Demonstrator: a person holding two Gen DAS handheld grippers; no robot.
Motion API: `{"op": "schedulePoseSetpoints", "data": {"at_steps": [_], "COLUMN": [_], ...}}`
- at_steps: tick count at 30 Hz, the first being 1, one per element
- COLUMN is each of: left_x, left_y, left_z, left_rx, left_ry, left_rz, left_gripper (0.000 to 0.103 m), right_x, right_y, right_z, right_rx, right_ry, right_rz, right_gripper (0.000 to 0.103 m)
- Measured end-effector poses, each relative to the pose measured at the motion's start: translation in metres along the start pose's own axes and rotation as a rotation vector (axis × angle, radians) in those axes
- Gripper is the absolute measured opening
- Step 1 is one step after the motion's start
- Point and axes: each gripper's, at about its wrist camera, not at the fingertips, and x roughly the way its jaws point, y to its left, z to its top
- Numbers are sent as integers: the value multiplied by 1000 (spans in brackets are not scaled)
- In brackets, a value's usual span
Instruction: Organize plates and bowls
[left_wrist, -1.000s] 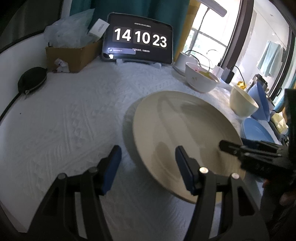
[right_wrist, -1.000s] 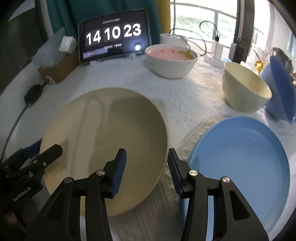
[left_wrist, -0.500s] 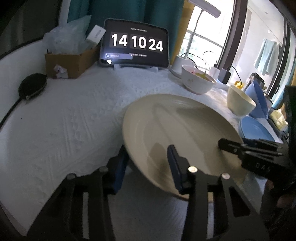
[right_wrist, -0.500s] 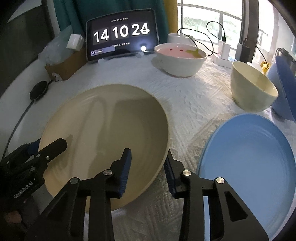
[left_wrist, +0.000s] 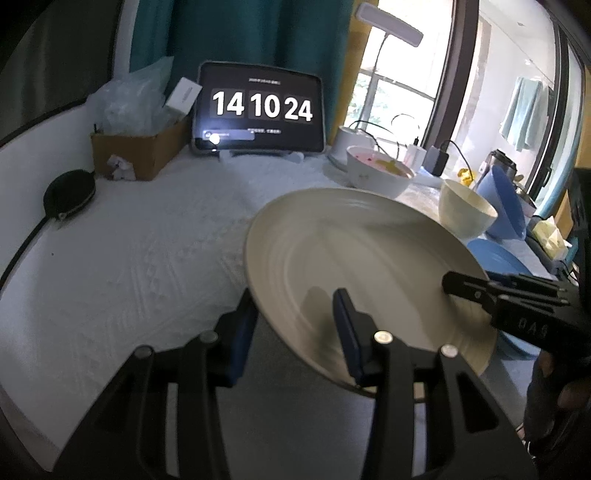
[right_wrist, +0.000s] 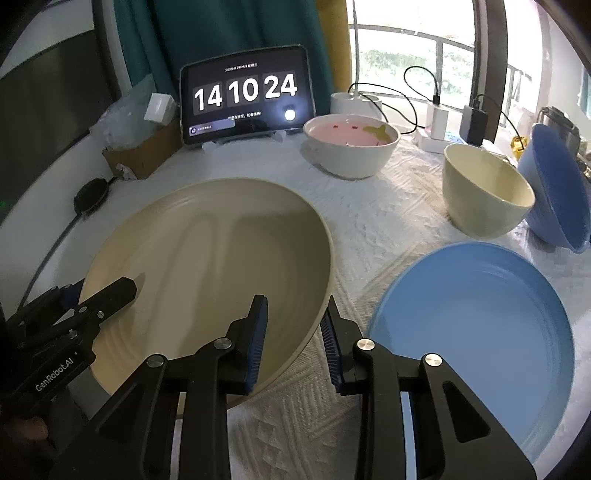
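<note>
A large cream plate (left_wrist: 354, 258) (right_wrist: 221, 251) is held tilted off the white cloth by both grippers. My left gripper (left_wrist: 295, 306) is shut on its near left rim, one finger under and one over. My right gripper (right_wrist: 293, 317) is shut on its right rim in the same way. A blue plate (right_wrist: 476, 317) lies flat to the right of the cream plate; its edge also shows in the left wrist view (left_wrist: 495, 258). Behind it stand a cream bowl (right_wrist: 487, 192), a tilted blue bowl (right_wrist: 557, 199) and a white bowl with a pink inside (right_wrist: 351, 144).
A tablet showing a clock (right_wrist: 247, 96) stands at the back. A cardboard box with plastic bags (left_wrist: 136, 147) and a black round pouch (left_wrist: 68, 192) are at the back left. Chargers and cables (right_wrist: 454, 122) lie by the window.
Both grippers have closed onto the cream plate's rim and raised it, tilting it up off the cloth. The clock went from 23 to 24.
</note>
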Motion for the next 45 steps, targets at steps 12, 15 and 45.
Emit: {"op": "schedulePoseSetpoints", "data": {"at_steps": [12, 15, 45], "left_x": [-10, -10, 0], "left_y": [-33, -43, -146], "left_z": [3, 4, -12], "left_rx": [48, 66, 232], "left_ry": [-6, -3, 54], "left_rz": [-30, -38, -123], "left_gripper": [43, 43, 43], "right_x": [-29, -34, -76], "right_y": [-25, -33, -130], "right_z": [-7, -9, -52], "right_rx": [47, 61, 240], "right_ry": [-42, -47, -100], "right_rz": [-6, -10, -63], "right_gripper": [31, 31, 32]}}
